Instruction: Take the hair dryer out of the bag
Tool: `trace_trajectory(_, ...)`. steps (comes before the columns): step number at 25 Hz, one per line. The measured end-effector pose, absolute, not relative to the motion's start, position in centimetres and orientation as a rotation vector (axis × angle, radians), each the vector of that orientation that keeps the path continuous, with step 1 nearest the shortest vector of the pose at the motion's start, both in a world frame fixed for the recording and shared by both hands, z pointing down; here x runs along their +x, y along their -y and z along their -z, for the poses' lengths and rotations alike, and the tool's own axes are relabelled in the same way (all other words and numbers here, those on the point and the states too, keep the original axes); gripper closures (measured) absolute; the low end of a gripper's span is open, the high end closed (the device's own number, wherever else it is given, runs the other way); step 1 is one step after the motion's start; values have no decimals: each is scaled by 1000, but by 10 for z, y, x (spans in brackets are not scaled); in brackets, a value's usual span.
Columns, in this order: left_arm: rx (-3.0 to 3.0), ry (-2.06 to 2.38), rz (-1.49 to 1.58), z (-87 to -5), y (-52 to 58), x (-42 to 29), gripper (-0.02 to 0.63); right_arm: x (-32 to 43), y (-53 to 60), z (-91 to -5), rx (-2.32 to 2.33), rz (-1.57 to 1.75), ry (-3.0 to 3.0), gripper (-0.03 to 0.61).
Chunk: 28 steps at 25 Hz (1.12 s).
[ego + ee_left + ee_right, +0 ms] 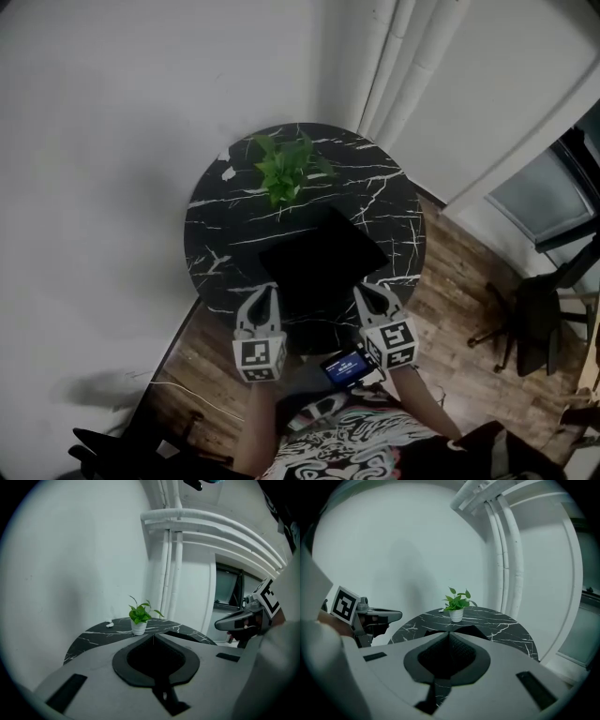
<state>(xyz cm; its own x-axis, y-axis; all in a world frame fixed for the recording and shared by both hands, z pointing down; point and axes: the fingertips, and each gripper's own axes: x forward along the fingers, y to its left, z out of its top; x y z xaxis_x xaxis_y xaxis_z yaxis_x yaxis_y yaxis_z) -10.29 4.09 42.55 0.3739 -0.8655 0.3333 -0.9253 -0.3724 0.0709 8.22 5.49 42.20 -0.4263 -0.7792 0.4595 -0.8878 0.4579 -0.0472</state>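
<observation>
Hovering: left gripper (pixel 265 294), right gripper (pixel 371 292); both jaws together, empty.
Position: flanking near edge of flat black bag (pixel 323 258), likely to open it.

The bag (pixel 323 261) was black, and it looked flat and roughly square. It lay turned at an angle on the round black marble table (pixel 220 234), on the half nearer to the person, just in front of the small green plant (pixel 286 169). Its opening could not be made out.
</observation>
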Motion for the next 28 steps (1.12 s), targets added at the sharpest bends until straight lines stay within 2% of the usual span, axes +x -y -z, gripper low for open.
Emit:
trace_trajectory(8,2417,1383,-398,-463,-44,-93,594,80,-50,-439,1392,-425,2286,560)
trace_trajectory(11,2443,1272,-428,-474,-50,-83,496,86,-51,-434,1399,-400,2266,560)
trace_trajectory(15,2426,1180,-482,-496,-62,-78,424,93,-60,-431,1403,-358,2242,558)
trace_trajectory(17,2371,1125,-487,-513,-68,-78,351,94,-61,-432,1404,-360,2240,558)
trace_trajectory(19,2332,1067,-510,-527,-75,-76,326,94,-63,-435,1401,-370,2238,558)
trace_trajectory(24,2258,949,-569,-553,-90,-68,331,88,-61,-439,1360,-375,2251,558)
trace_trajectory(28,2236,910,-586,-561,-93,-63,404,80,-61,-445,1299,-372,2263,559)
